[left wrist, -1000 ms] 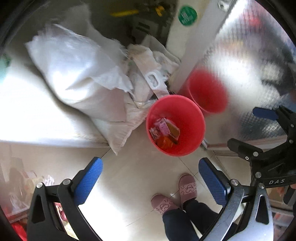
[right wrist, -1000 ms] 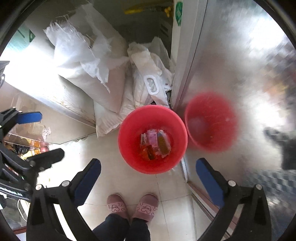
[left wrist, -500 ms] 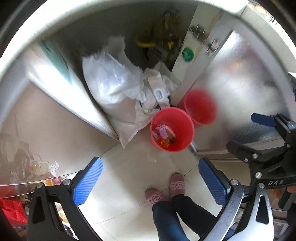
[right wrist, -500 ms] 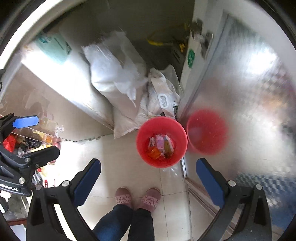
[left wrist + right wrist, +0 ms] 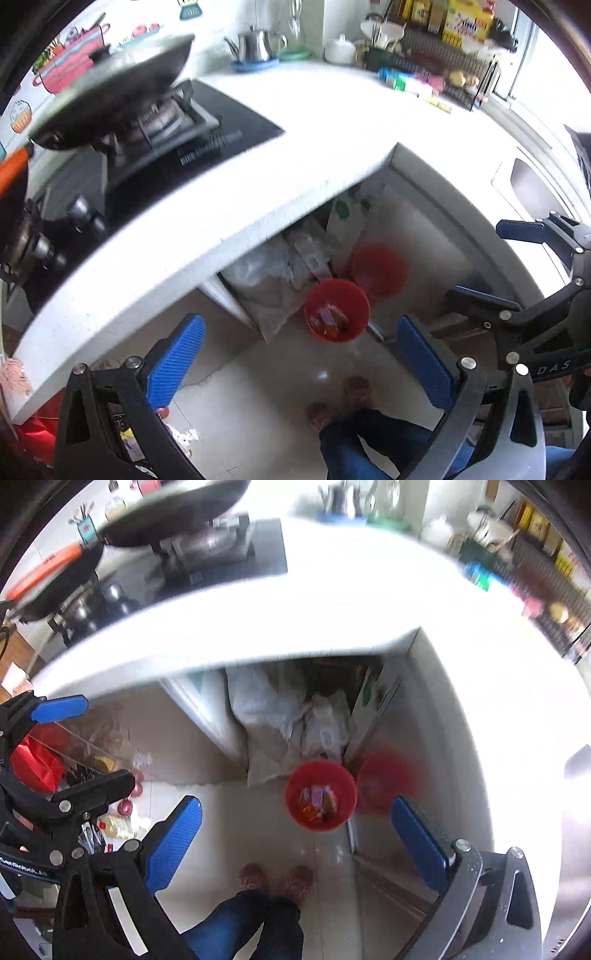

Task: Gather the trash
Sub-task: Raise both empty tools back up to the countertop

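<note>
- Bucket (image 5: 337, 310), red, stands on the tiled floor (image 5: 273, 373) below the white countertop (image 5: 295, 147), beside a shiny cabinet door (image 5: 443, 738); wrappers (image 5: 317, 801) lie inside it.
- Left gripper (image 5: 301, 360): jaws spread wide, nothing held, well above the bucket.
- Right gripper (image 5: 295, 842): jaws likewise spread, empty.
- Pan (image 5: 110, 92) sits on the stove (image 5: 177, 147).
- Person's slippers (image 5: 275, 880) near the bucket.

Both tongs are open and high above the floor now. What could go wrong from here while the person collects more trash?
1. The wok on the stove sits near the counter edge; a rising left tongs might bump it.
2. The red bin stands tight against the metal door, so dropped trash could bounce out.
3. The right tongs is close to the other tongs; they may collide.
</note>
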